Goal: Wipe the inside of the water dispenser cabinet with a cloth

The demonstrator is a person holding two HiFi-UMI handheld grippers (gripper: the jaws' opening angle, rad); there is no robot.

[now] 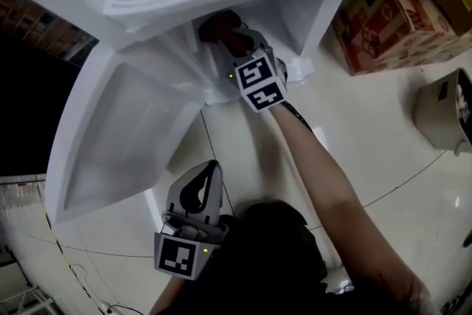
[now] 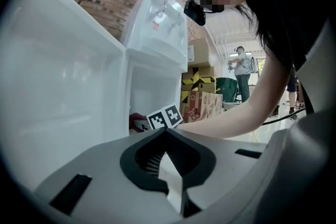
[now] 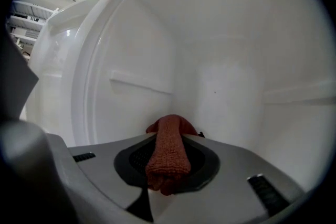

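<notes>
- Two hand-held grippers: the right hand-held gripper [image 3: 169,128] is clenched on a rust-red knitted cloth [image 3: 168,157] inside the white plastic water dispenser cabinet [image 3: 231,76]; the left hand-held gripper [image 2: 166,134] hangs outside, jaws together, empty.
- Wiping seems under way; next, press the cloth to the back wall and sweep.
- Side walls crowd close; the open white cabinet door [image 1: 125,129] keeps the entry free.

In the head view, the overhanging top of the white plastic water dispenser cabinet [image 1: 295,17] hides the tips of the right claw [image 1: 237,40] and most of the dark red knitted cloth [image 1: 217,26].
</notes>
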